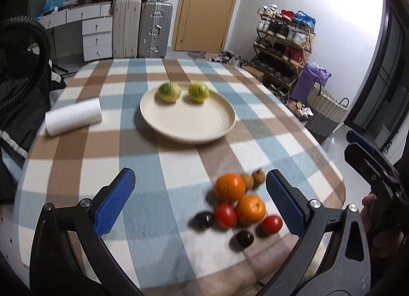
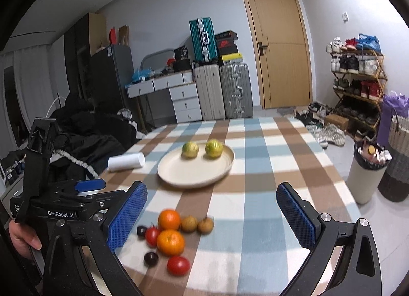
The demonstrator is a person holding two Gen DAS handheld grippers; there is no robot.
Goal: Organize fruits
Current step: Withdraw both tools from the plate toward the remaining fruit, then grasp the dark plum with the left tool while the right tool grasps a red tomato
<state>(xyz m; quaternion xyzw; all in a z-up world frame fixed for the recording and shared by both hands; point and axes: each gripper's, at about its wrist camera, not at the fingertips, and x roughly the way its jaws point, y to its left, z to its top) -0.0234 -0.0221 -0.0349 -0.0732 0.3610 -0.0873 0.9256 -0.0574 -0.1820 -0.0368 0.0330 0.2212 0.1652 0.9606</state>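
Left wrist view: I log a table under a blue, brown and white checked cloth [image 1: 143,158]. Round cream plate [image 1: 188,123] holds two yellow-green fruits [image 1: 169,92]; white paper roll [image 1: 73,116] beside it. Left gripper [image 1: 200,197] gapes empty above the near cluster: two oranges [image 1: 229,187], red tomatoes [image 1: 225,215], dark, possibly plums [image 1: 244,239]. Right wrist view alone shows the right gripper [image 2: 212,215], spread empty, and a bin [image 2: 366,177] off the table.

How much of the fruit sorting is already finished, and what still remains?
Done: two green fruits lie on the plate. In hand: nothing; the left gripper and right gripper are both open and empty. Left: two oranges, two tomatoes, two dark fruits and two small brown fruits remain on the tablecloth.
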